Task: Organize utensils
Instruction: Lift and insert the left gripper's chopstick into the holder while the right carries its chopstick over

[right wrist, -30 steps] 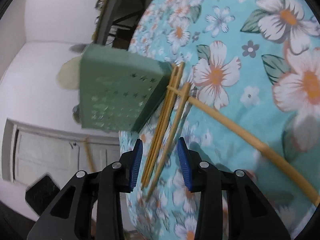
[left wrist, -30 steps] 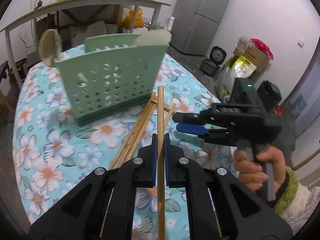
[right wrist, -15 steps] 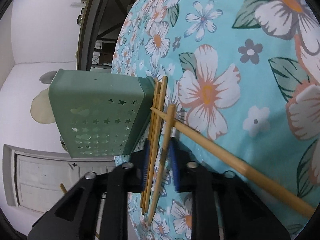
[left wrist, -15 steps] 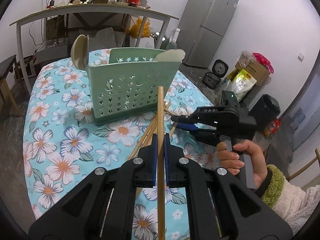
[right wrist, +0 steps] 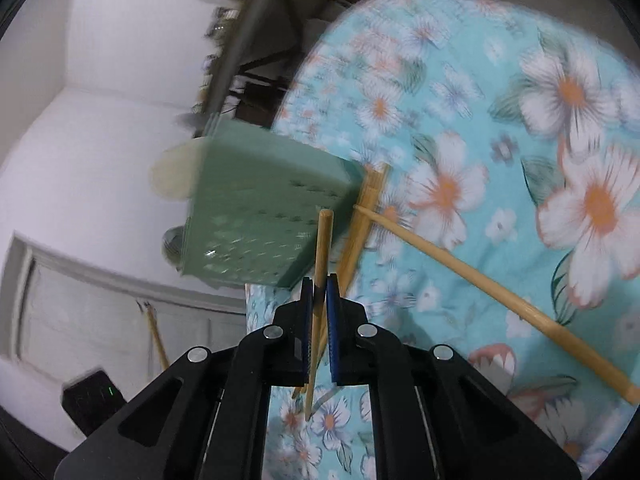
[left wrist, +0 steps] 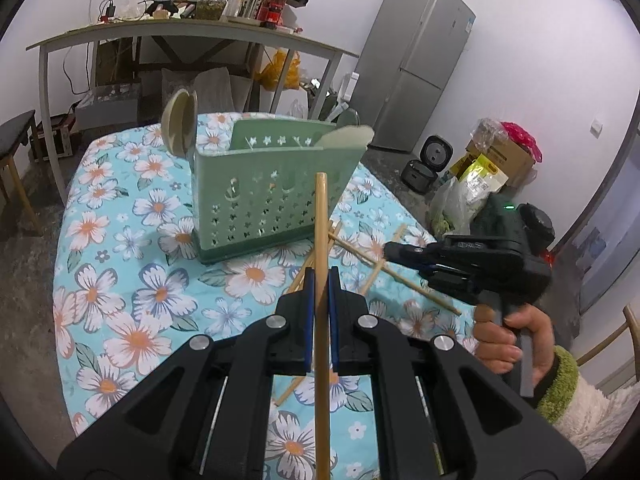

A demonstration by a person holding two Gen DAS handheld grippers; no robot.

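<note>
In the left wrist view my left gripper (left wrist: 320,280) is shut on a wooden chopstick (left wrist: 321,220) that points up toward the green perforated utensil holder (left wrist: 272,200). The holder stands on the floral table (left wrist: 120,240), with two pale spoons (left wrist: 180,128) sticking out of it. My right gripper (right wrist: 319,284) is shut on another chopstick (right wrist: 323,248), held clear of the cloth just beside the holder (right wrist: 264,216). From the left wrist view that right gripper (left wrist: 390,254) hovers at the right with its chopstick (left wrist: 380,264) crosswise. More loose chopsticks (right wrist: 460,264) lie by the holder's base.
A long cluttered side table (left wrist: 192,36) stands behind the round table, with a grey fridge (left wrist: 412,68) to its right. A rice cooker (left wrist: 424,160), boxes and bags (left wrist: 496,160) sit on the floor at the right. A person's hand and sleeve (left wrist: 532,352) hold the right gripper.
My right gripper closed on one chopstick from the pile and lifted it off the cloth. My left gripper, still holding its chopstick, drew back and up from the holder.
</note>
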